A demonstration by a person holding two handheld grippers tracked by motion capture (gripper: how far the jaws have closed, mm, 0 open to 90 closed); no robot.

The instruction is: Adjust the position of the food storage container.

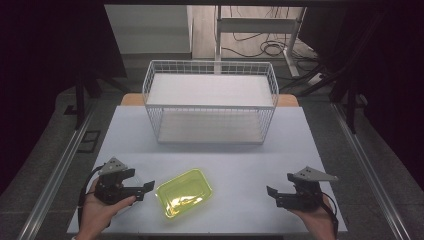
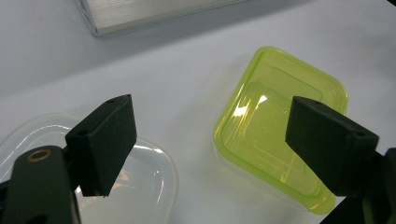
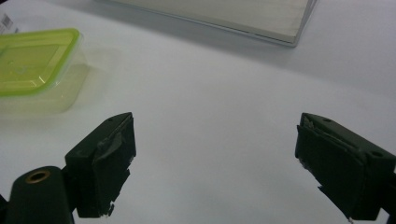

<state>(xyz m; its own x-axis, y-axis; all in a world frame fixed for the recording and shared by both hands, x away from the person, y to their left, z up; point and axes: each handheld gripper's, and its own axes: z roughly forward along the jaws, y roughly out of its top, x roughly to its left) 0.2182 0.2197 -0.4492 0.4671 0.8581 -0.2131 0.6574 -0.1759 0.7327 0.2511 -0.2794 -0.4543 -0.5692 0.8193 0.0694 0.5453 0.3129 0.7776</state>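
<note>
A yellow-green see-through plastic container (image 1: pixel 184 192) lies on the white table near the front, left of centre. My left gripper (image 1: pixel 145 190) is held just to its left, pointing at it, jaws open and apart from it. In the left gripper view the container (image 2: pixel 275 130) lies ahead between the open jaws (image 2: pixel 215 126), nearer the right one. My right gripper (image 1: pixel 274 196) is held low at the front right, open and with nothing in it. In the right gripper view the container (image 3: pixel 32 65) sits far off at the upper left of the open gripper (image 3: pixel 219 140).
A white wire basket (image 1: pixel 210 100) with a pale floor stands at the back middle of the table (image 1: pixel 250 165). A clear plastic lid or dish (image 2: pixel 154 163) lies under the left jaw in the left gripper view. Bare table stretches between the two grippers.
</note>
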